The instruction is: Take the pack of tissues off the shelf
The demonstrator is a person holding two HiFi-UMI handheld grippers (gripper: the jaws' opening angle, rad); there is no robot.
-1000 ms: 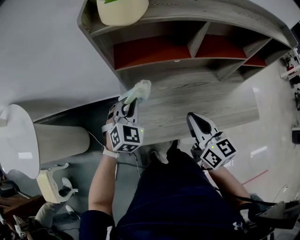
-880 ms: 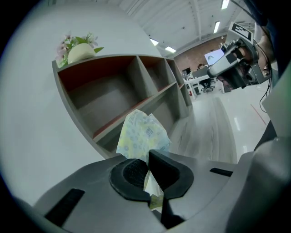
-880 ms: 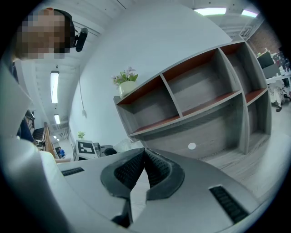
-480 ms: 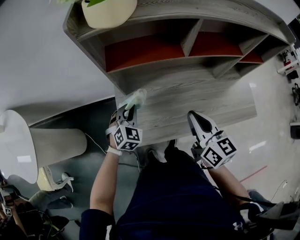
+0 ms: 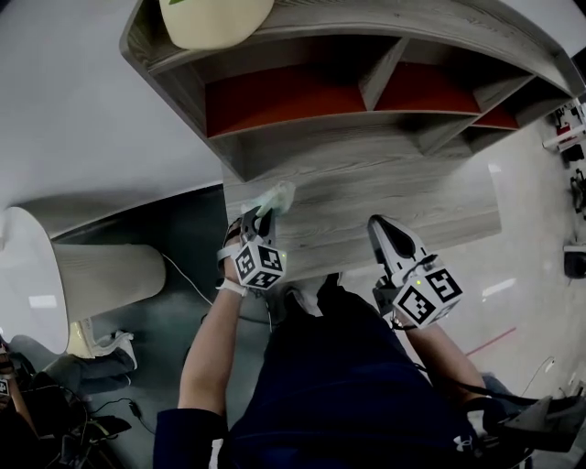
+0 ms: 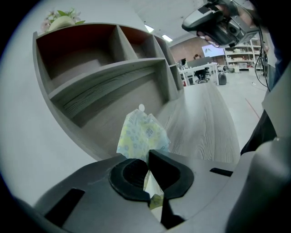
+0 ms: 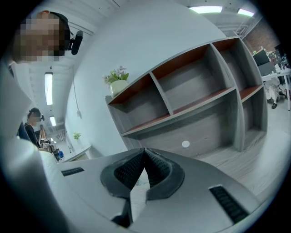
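The pack of tissues (image 5: 273,196) (image 6: 141,134), pale green with a small printed pattern, hangs out of my left gripper (image 5: 261,216) (image 6: 148,167), whose jaws are shut on its near end. It hangs just over the left end of the grey wooden desk top (image 5: 385,206), below the shelf unit (image 5: 366,82). My right gripper (image 5: 383,231) (image 7: 143,169) is shut with nothing in it, hovering over the desk's front edge to the right. In the right gripper view the shelf compartments (image 7: 195,91) show no objects.
A cream flower pot (image 5: 215,18) (image 7: 118,86) stands on the shelf unit's top left end. A white round table (image 5: 27,275) is at the left, and the floor (image 5: 540,211) with office furniture lies to the right. The white wall (image 5: 82,101) sits left of the shelf.
My left gripper has come down with the tissue pack, from shelf height toward the desk top. The right gripper has hardly moved.
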